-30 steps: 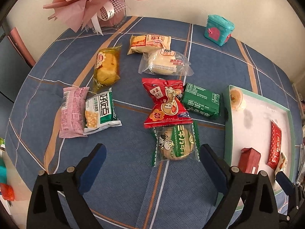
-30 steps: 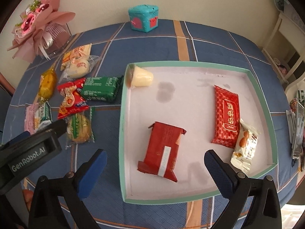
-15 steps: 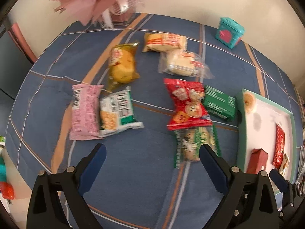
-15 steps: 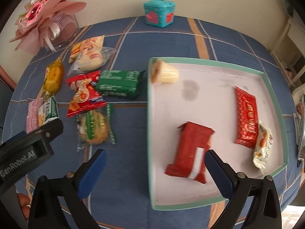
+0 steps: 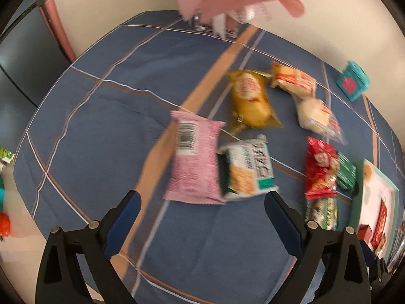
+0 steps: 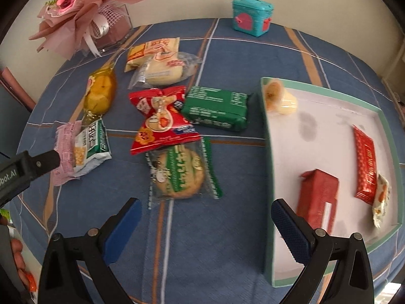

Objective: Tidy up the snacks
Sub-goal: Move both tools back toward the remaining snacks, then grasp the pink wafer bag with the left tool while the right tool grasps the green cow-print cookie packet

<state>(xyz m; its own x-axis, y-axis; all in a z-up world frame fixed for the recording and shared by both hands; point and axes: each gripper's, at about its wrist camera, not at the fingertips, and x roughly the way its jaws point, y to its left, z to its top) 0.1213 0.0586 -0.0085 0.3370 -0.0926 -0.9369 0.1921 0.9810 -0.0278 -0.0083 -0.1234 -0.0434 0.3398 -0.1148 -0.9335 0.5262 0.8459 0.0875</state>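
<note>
Several snack packs lie loose on the blue tablecloth. My left gripper [image 5: 202,212] is open and empty, just in front of a pink pack [image 5: 193,162] and a green-white cracker pack [image 5: 246,171]. My right gripper [image 6: 206,217] is open and empty, just short of a green-striped cookie pack [image 6: 181,174]. A red pack [image 6: 159,121], a green box [image 6: 217,107], a yellow cake [image 6: 100,92] and two bread packs [image 6: 162,69] lie beyond. The green-rimmed tray [image 6: 268,177] at the right holds a red bar [image 6: 319,198], a red pack [image 6: 365,163], a jelly cup [image 6: 279,98] and a small pack [image 6: 381,200].
A pink bouquet [image 6: 83,17] stands at the back left and a teal box [image 6: 251,16] at the back. The left gripper's body [image 6: 22,171] reaches in at the left of the right wrist view. The table edge runs close along the left.
My left gripper has swung left, from over the cookie pack to the pink and cracker packs. My right gripper has swung left, from over the tray to the cookie pack. Both stay open.
</note>
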